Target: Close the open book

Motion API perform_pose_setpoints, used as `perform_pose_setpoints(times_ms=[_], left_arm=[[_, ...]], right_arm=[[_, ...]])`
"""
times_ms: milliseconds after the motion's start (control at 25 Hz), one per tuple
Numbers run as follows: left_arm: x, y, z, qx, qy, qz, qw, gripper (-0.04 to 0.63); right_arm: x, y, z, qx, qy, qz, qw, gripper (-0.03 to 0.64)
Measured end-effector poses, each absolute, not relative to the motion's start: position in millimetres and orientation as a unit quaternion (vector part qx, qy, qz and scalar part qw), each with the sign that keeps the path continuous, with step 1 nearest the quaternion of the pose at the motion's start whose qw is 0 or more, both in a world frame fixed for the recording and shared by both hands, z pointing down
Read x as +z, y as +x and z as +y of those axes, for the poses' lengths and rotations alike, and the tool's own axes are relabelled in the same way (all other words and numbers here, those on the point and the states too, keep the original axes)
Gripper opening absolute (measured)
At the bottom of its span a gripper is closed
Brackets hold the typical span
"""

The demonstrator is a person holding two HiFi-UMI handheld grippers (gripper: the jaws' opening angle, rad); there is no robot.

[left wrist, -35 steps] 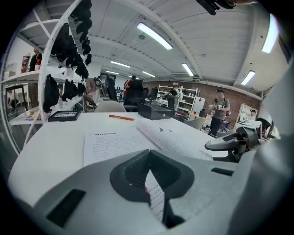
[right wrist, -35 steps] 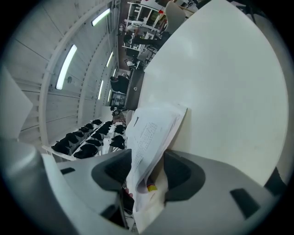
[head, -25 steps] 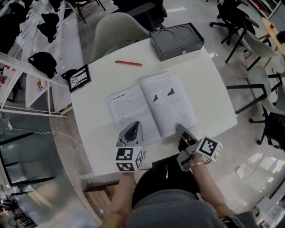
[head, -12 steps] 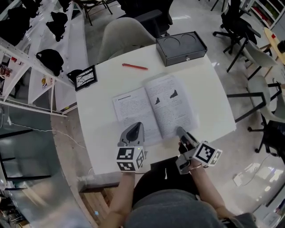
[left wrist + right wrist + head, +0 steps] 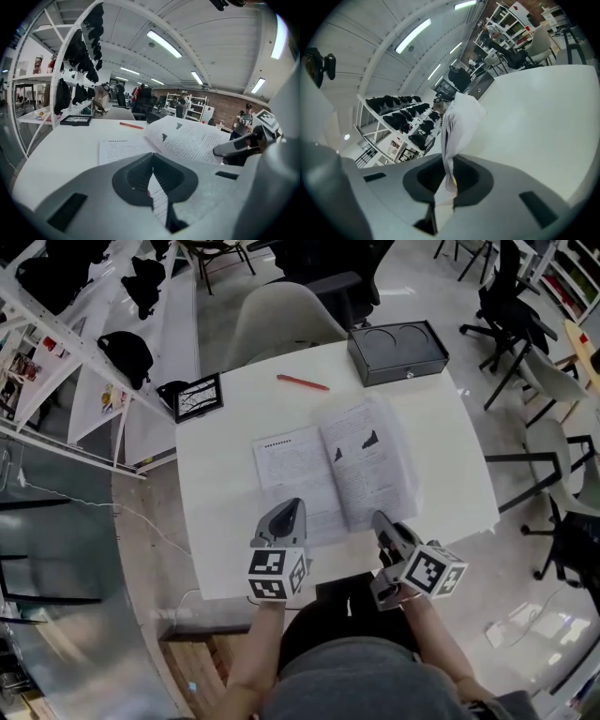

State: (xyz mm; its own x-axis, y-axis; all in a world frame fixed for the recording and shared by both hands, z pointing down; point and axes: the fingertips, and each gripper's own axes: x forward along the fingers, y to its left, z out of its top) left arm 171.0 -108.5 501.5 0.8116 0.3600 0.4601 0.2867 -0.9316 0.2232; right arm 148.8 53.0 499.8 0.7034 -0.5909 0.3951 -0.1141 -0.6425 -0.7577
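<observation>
An open book [image 5: 333,474] lies on the white table [image 5: 220,512], its near edge towards me. My right gripper [image 5: 382,519] is at the near corner of the right-hand pages [image 5: 457,122]. Its jaws are closing, with a sheaf of pages pinched between them and standing up out of the grip. In the left gripper view those right-hand pages [image 5: 187,138] arch up off the table, with the right gripper [image 5: 234,146] at their edge. My left gripper [image 5: 289,509] is shut, its tips [image 5: 152,164] over the near edge of the left page [image 5: 124,147].
A black box [image 5: 397,351] stands at the table's far right corner. A red pen [image 5: 302,382] lies beyond the book, and a small framed picture [image 5: 199,397] sits at the far left edge. A grey chair [image 5: 281,320] stands behind the table.
The right gripper has rolled, closed on the right-hand pages and risen slightly with them. The left gripper has shifted only a little.
</observation>
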Motion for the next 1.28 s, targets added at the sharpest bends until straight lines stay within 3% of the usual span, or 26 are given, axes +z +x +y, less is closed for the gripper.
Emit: perform_pose_setpoints(times_ms=[1280], left_arm=[[500,120,-195,0.235,0.961,0.053,0.132,0.006]], right_arm=[[515,128,-52,-0.377,-0.852,0.340,0.128,0.043]])
